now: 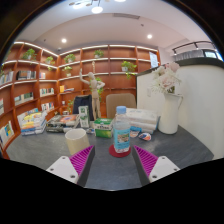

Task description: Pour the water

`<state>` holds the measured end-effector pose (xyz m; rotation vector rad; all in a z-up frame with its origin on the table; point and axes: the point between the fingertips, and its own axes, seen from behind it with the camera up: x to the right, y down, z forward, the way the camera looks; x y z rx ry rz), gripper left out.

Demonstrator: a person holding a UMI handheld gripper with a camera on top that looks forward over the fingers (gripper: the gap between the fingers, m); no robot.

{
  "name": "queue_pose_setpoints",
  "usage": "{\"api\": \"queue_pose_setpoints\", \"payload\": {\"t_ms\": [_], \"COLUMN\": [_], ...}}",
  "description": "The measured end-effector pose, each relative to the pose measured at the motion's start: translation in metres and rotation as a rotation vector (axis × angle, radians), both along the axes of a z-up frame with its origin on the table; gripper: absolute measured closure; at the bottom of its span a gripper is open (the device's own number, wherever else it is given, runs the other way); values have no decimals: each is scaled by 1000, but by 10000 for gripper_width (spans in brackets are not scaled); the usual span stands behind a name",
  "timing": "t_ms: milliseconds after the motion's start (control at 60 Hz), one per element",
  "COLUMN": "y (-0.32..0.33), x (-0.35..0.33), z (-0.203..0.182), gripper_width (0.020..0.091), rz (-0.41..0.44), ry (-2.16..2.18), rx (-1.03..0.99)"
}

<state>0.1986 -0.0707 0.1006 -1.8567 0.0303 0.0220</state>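
Wooden shelves (60, 70) with books and plants line the back wall behind a grey worktop (110, 165). On it, a water bottle (121, 132) with a blue cap stands upright between the fingers of the gripper (115, 160), gaps at both sides, so the gripper is released. A pale cup (77, 141) stands just left of the bottle. A white vase (168, 110) of flowers stands to the right.

Bottle and cup standing on the worktop ahead of the gripper

The bottle (121, 132) is standing between the gripper (113, 160) fingers, gaps either side; the cup (76, 141) is sitting just left. Boxes (62, 122) are lying behind, a vase (168, 110) is standing right, shelves (60, 75) are running along the back.
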Motion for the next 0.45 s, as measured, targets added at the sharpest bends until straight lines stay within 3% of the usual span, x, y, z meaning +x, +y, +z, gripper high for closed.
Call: {"api": "queue_pose_setpoints", "payload": {"t_ms": [217, 450], "y": [-25, -32], "x": [-18, -9], "z": [21, 34], "gripper_width": [347, 346], "rz": [37, 12], "ry": [-1, -24], "rx": [37, 67]}}
